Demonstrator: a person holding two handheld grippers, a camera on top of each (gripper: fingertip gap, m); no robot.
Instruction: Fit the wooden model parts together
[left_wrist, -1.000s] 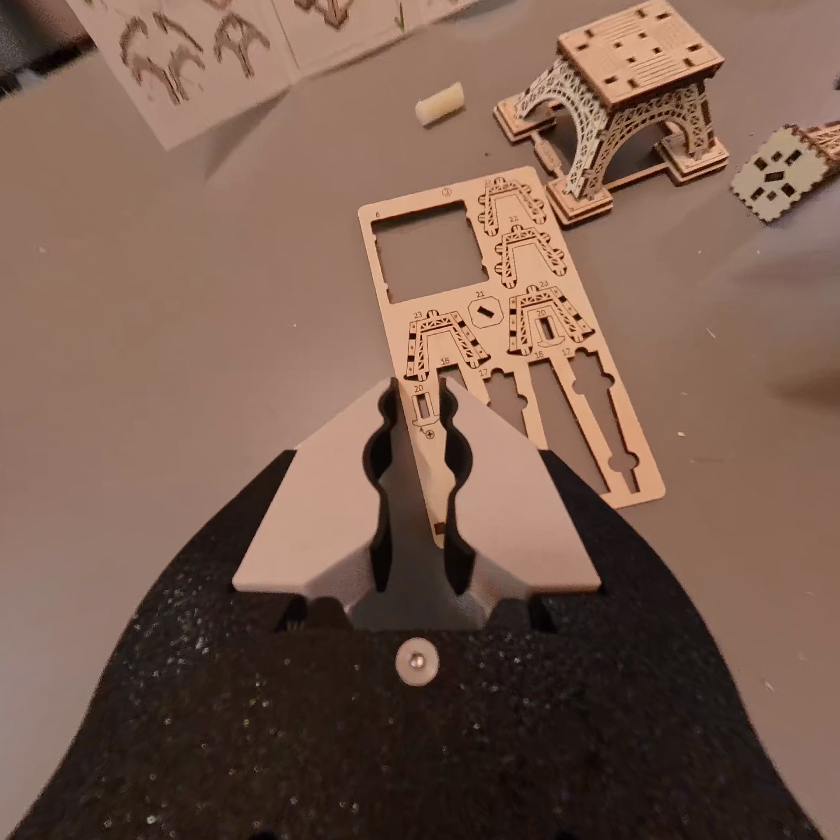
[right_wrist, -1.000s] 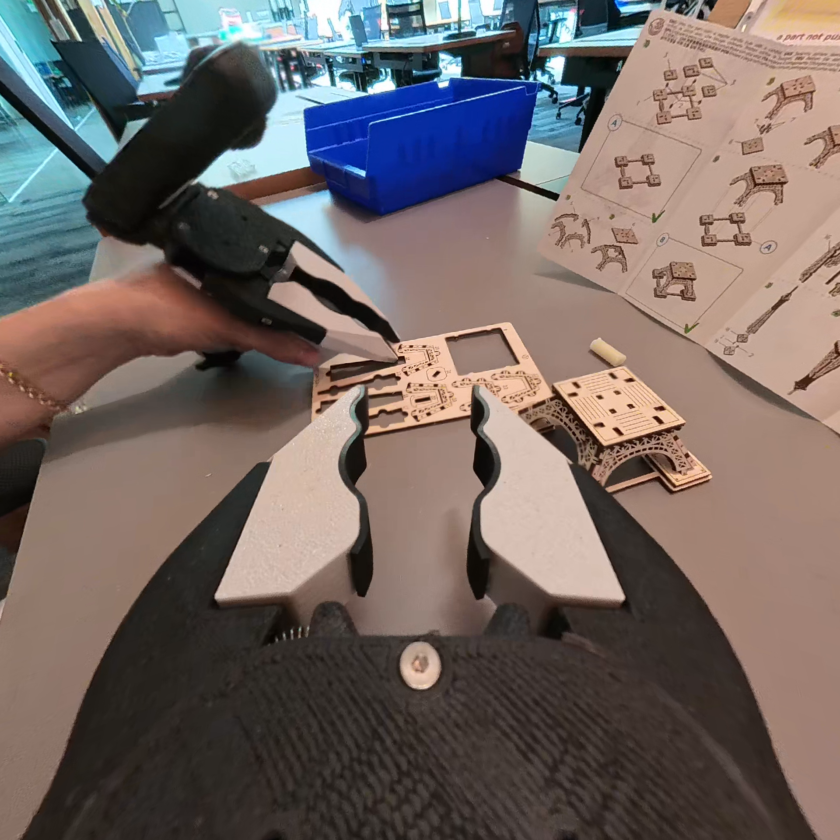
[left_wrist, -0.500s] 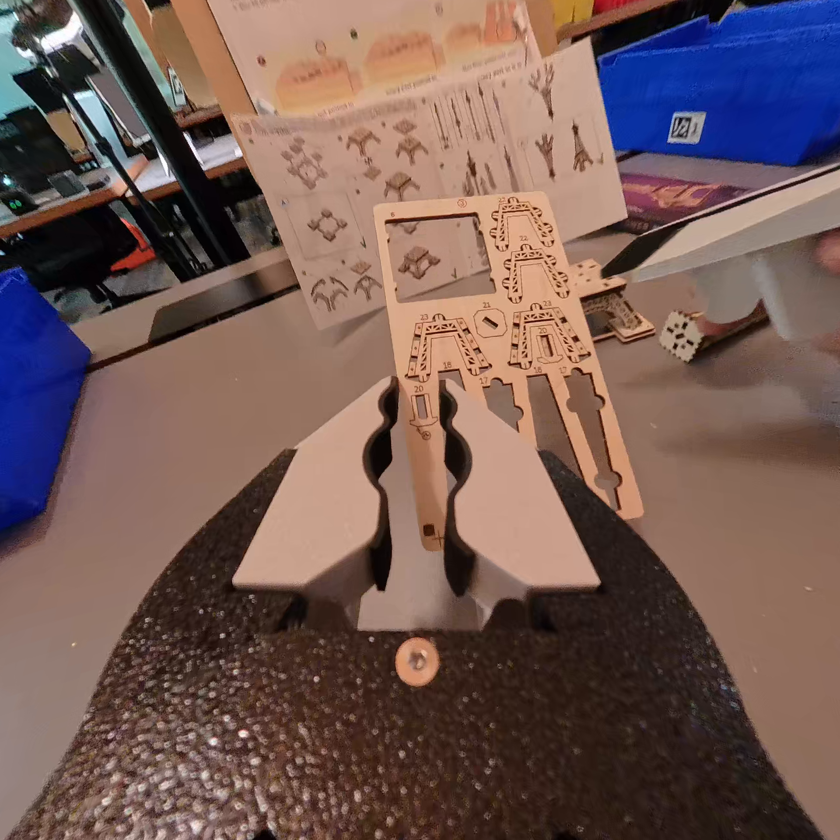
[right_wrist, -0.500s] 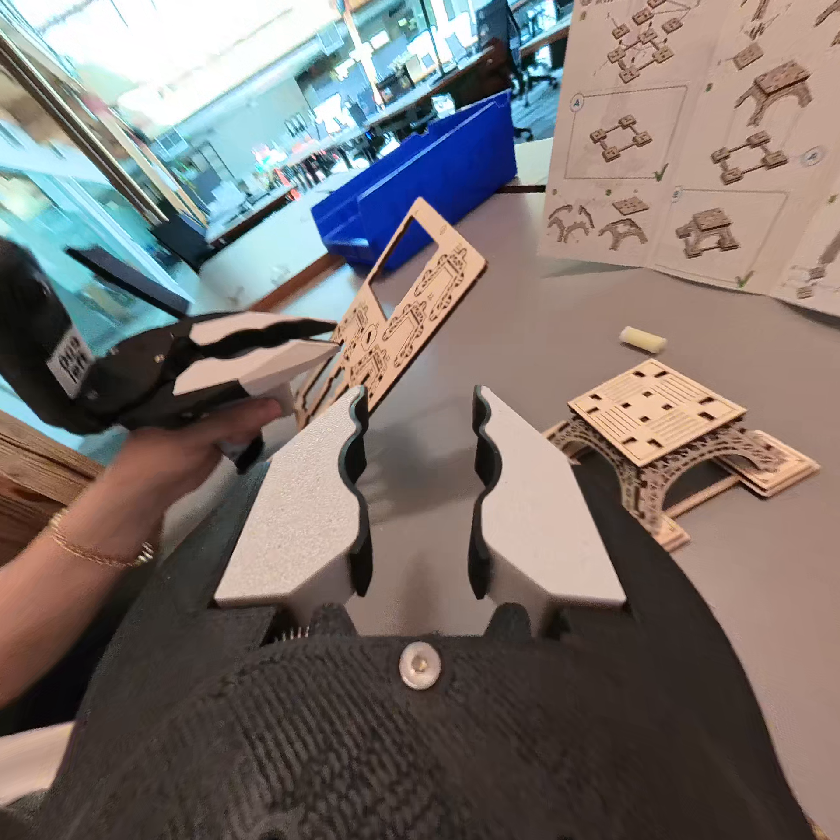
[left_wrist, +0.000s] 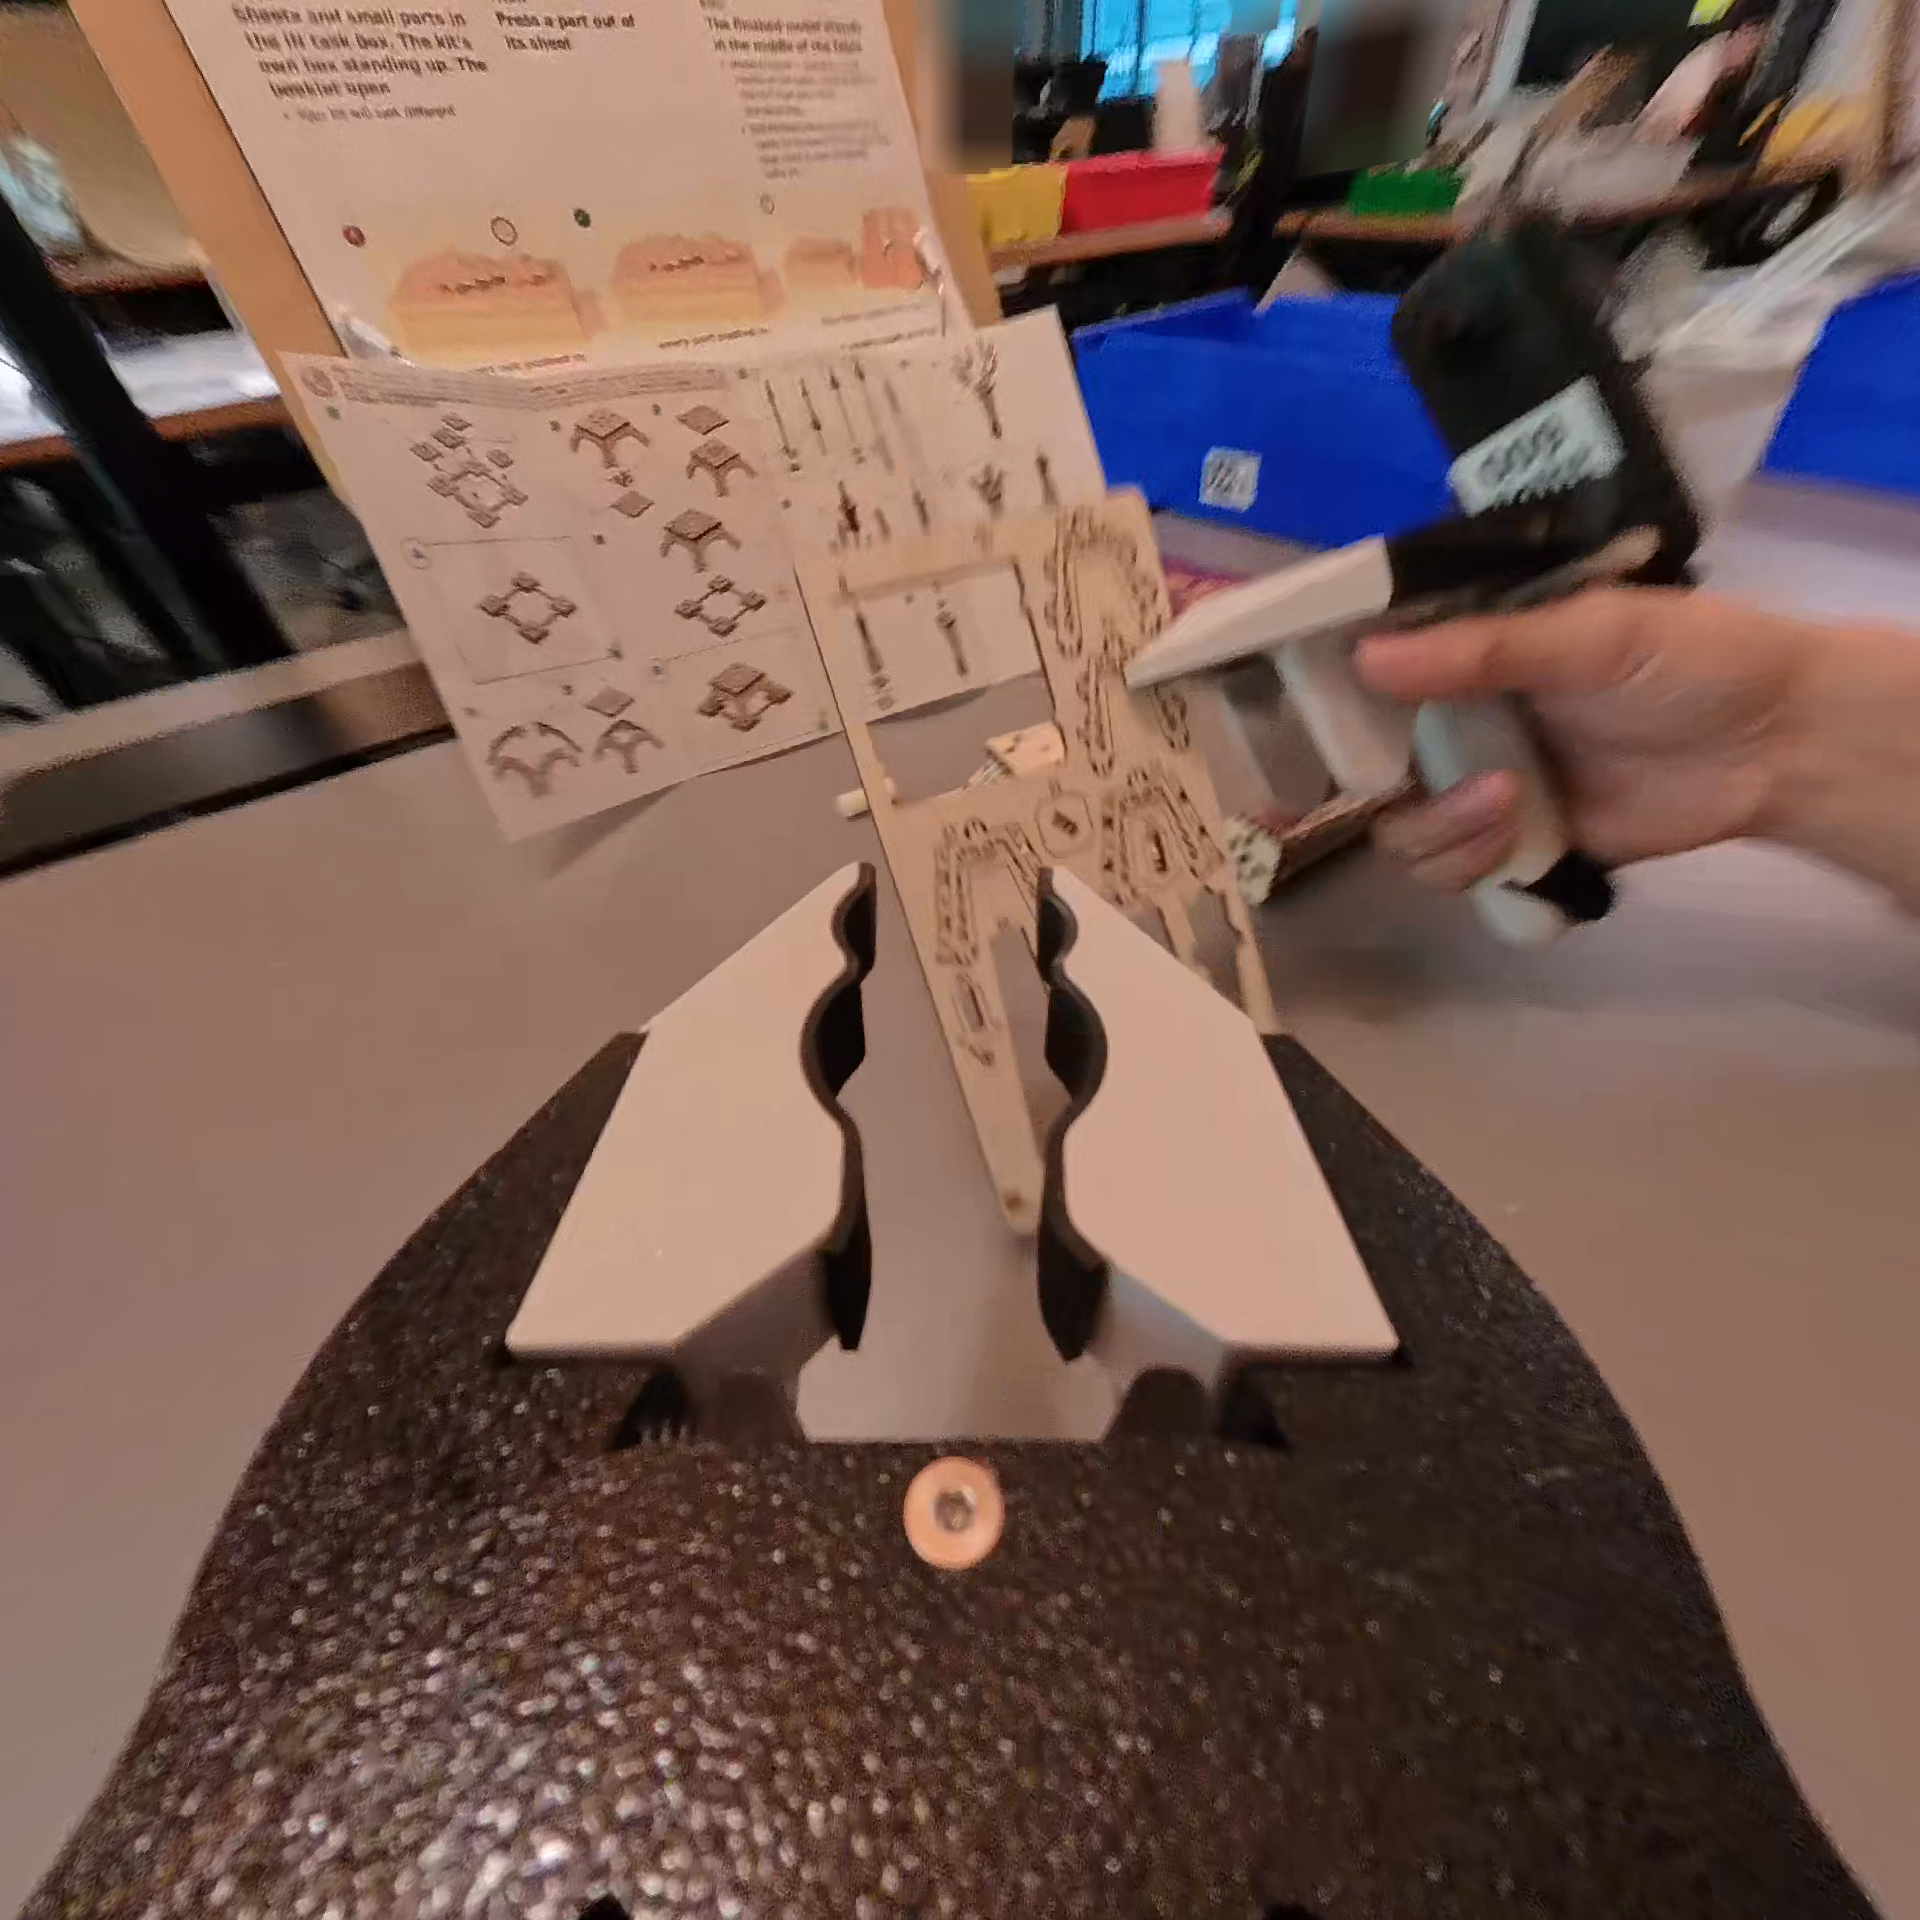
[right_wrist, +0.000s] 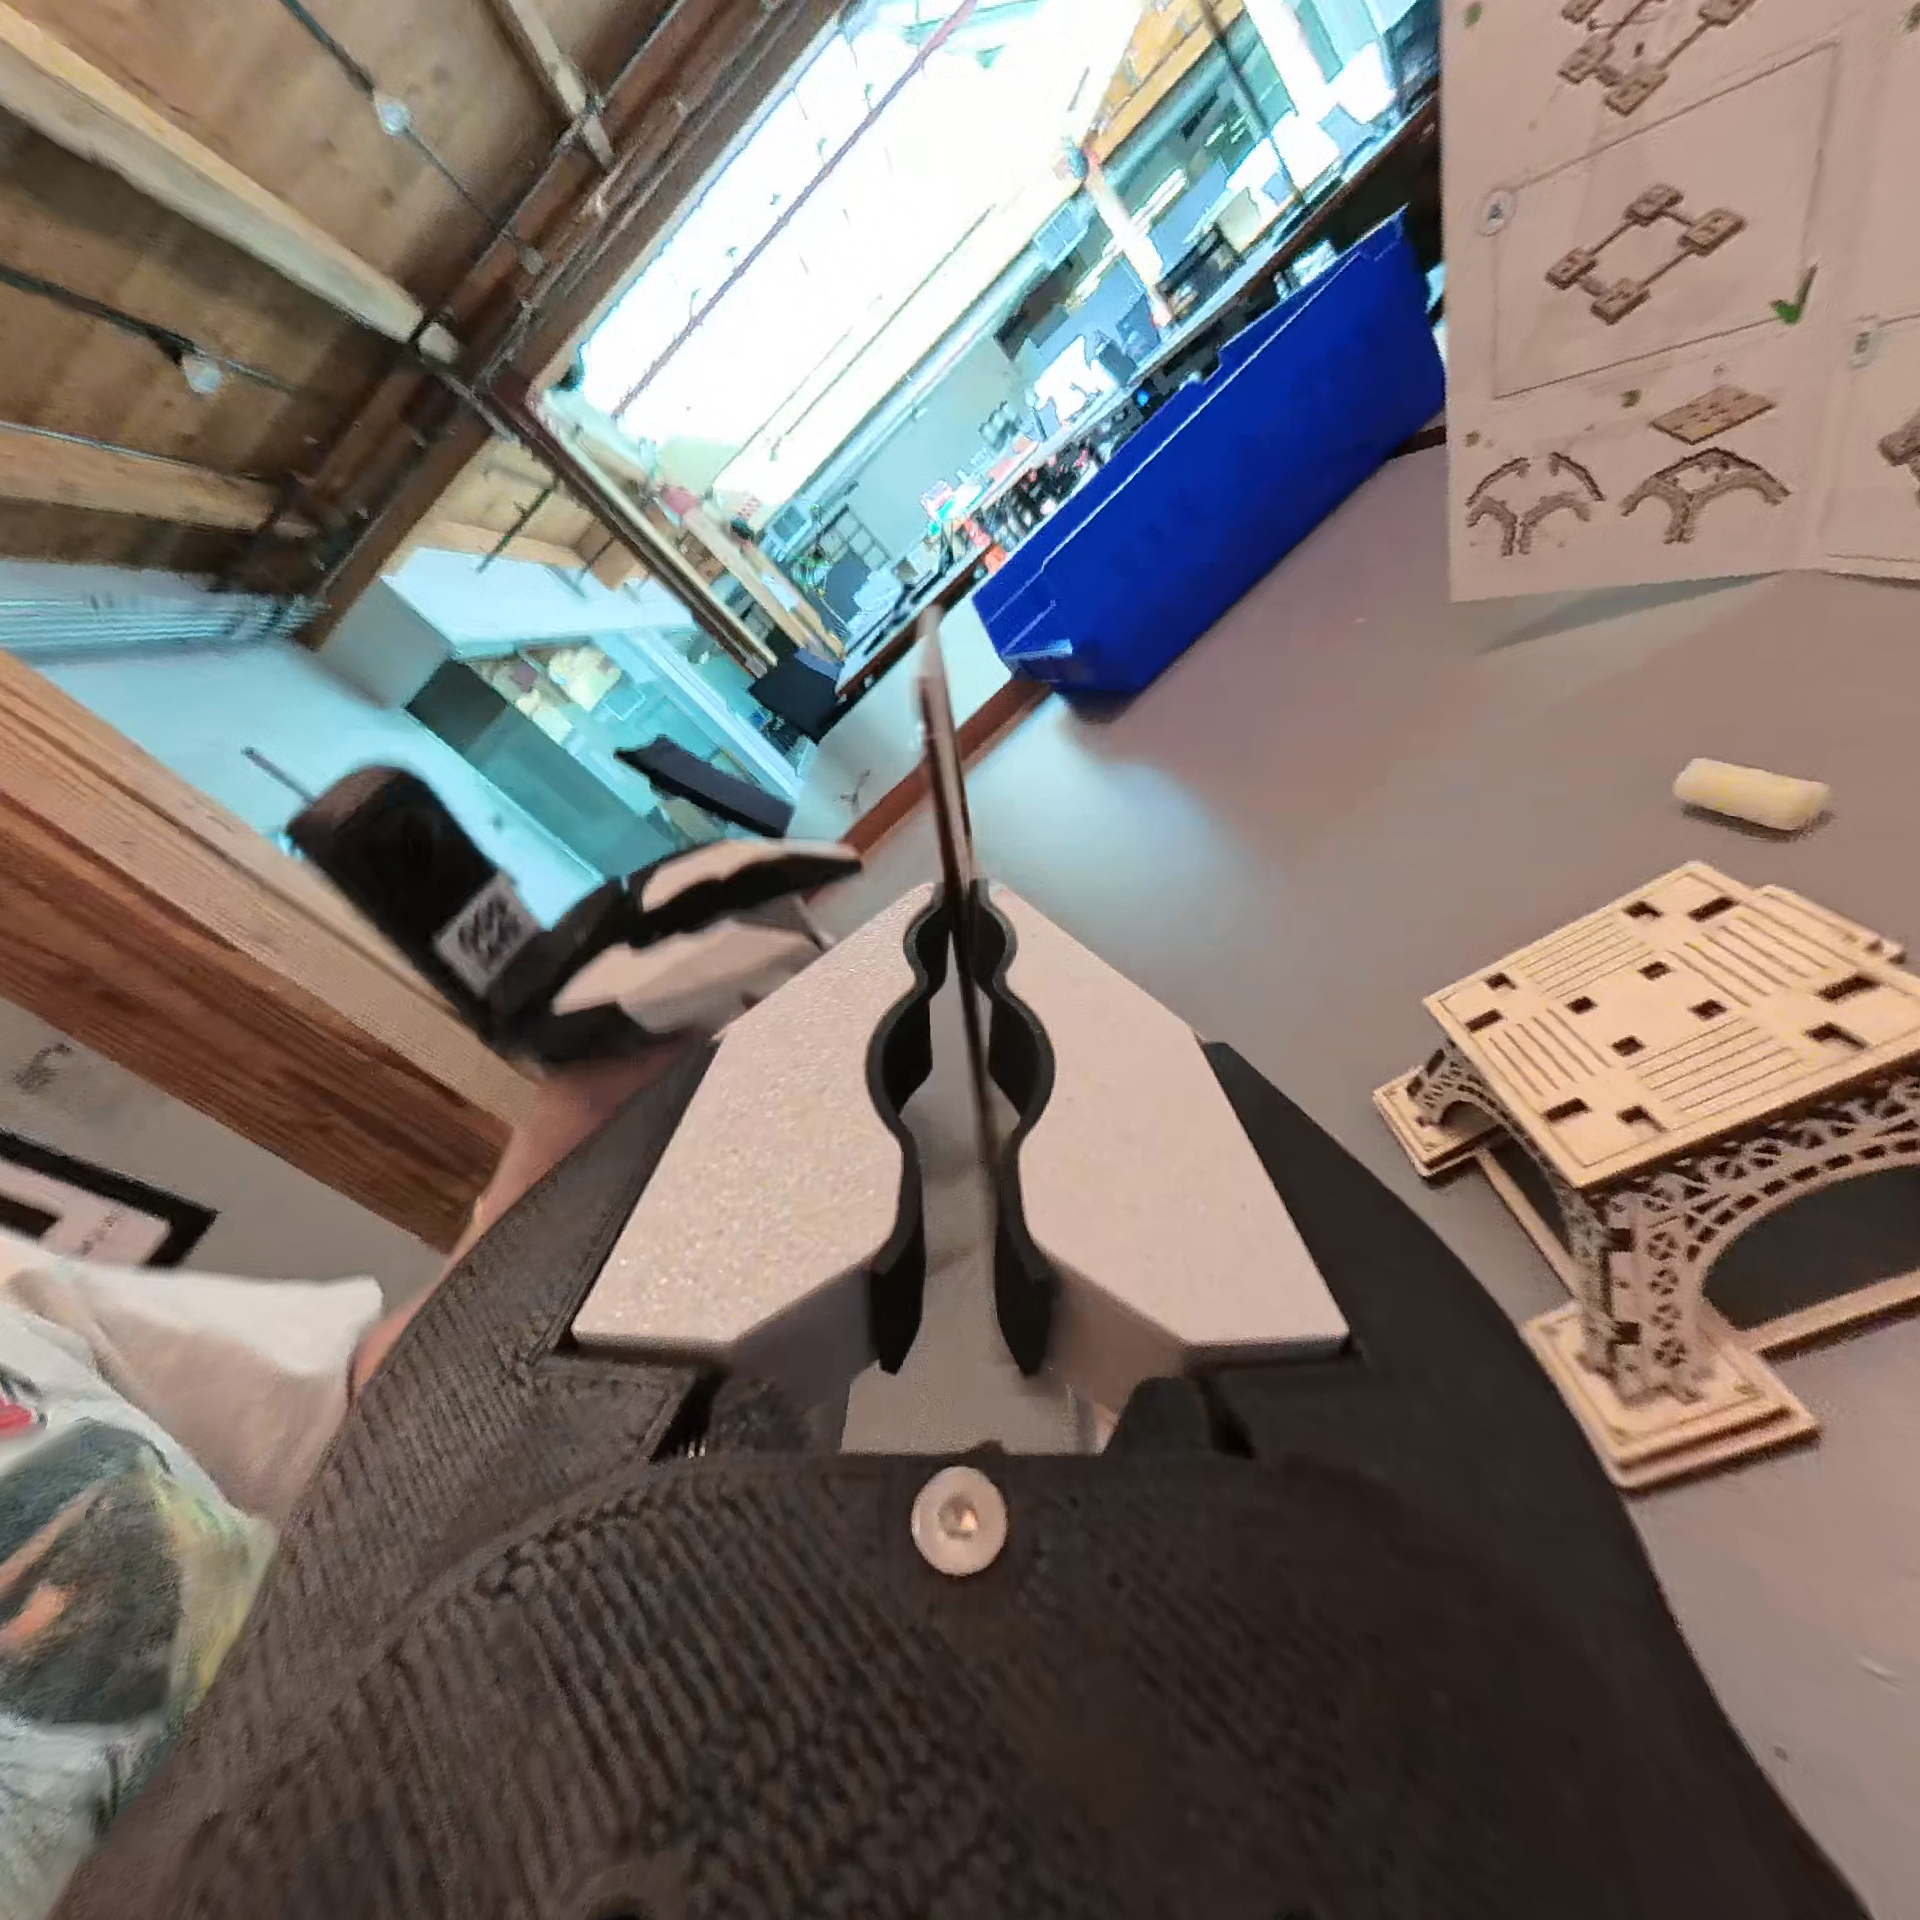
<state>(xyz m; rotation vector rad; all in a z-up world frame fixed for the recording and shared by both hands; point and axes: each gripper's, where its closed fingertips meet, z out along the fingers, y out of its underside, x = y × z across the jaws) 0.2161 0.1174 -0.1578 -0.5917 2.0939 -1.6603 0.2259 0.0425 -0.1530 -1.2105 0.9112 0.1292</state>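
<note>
A thin wooden parts sheet (left_wrist: 1091, 623) with laser-cut tower pieces stands upright above the grey table. My left gripper (left_wrist: 954, 878) is open; the sheet's lower end sits between its fingers, close against the right one. My right gripper (right_wrist: 954, 904) is shut on the sheet, which shows edge-on in the right wrist view (right_wrist: 940, 727). In the left wrist view a hand holds the right gripper (left_wrist: 1143, 670), whose tip pinches the sheet's right side. The left gripper also shows in the right wrist view (right_wrist: 821, 862). The assembled wooden tower base (right_wrist: 1662, 1049) stands on the table (right_wrist: 1299, 831) to the right.
An instruction booklet (left_wrist: 623, 582) stands open at the back, also in the right wrist view (right_wrist: 1662, 260). A small pale cylinder (right_wrist: 1751, 795) lies near it. A blue bin (right_wrist: 1195, 520) sits at the far edge. A wooden box (right_wrist: 208, 935) stands at the left. The gap from one gripper's tips to the other's is roughly 8 cm.
My right gripper has closed on the sheet. My left gripper has opened and let go of it. The sheet has been lifted off the table and stood upright.
</note>
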